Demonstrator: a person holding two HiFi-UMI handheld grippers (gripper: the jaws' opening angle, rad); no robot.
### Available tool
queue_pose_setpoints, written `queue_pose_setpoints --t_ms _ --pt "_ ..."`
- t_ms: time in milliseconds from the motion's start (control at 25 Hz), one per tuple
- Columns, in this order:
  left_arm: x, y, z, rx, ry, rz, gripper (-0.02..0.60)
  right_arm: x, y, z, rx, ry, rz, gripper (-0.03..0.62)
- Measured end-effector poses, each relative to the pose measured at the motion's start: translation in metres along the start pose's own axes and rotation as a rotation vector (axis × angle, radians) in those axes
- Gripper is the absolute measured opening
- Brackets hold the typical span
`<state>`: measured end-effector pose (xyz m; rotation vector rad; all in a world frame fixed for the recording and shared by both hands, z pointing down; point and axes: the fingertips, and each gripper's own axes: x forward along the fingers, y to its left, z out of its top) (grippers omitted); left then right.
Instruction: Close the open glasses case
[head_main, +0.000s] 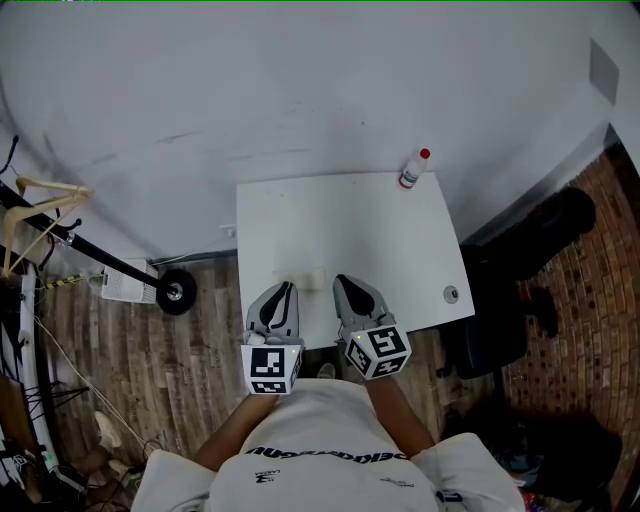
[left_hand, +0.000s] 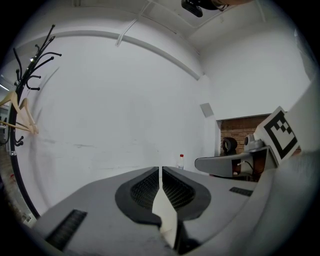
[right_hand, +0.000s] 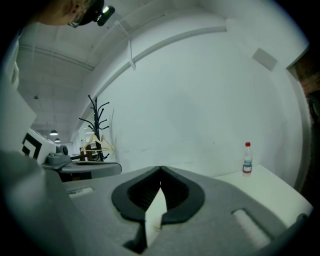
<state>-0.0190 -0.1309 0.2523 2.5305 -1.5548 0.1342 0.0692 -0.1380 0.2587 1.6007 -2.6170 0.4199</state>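
While the pale glasses case (head_main: 300, 279) is lying near the 6 o'clock edge of the white surface (head_main: 340, 225), too faint to tell open from closed, the left gripper (head_main: 284, 290) is sitting at its 9 o'clock end and the right gripper (head_main: 345, 282) at its 3 o'clock, both with fingers pressed together on nothing. A red-capped bottle (head_main: 413, 168) is standing at the surface's 1 o'clock corner.

I see right gripper (right_hand: 160, 172) with jaws closed tip to tip; red-capped bottle (right_hand: 247, 158) upright on white table (right_hand: 272, 192), coat rack (right_hand: 95, 125) back left.
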Motion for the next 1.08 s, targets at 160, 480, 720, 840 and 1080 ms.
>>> queue_pose_setpoints --t_ms 160,480,720,840,1080 --pt "0.0006 0.0048 0.0034 0.025 -0.018 0.006 0.017 0.0005 0.0026 0.0029 0.006 -0.015 -0.004 -0.008" --pt "0.0035 0.0054 0.0076 0.039 -0.030 -0.006 0.017 0.0013 0.0028 0.0035 0.007 -0.031 -0.018 -0.008" --pt "0.0062 0.0059 0.0069 0.016 -0.025 -0.014 0.017 0.0028 -0.0003 0.0033 -0.009 -0.030 -0.027 -0.008" --pt "0.0073 0.0057 0.0054 0.013 -0.025 -0.016 0.017 0.0040 -0.0001 0.0007 -0.012 -0.025 -0.024 -0.008" --pt "0.0101 0.0080 0.0044 0.000 -0.018 -0.010 0.017 0.0066 -0.0027 0.0031 -0.019 -0.028 -0.026 -0.008"
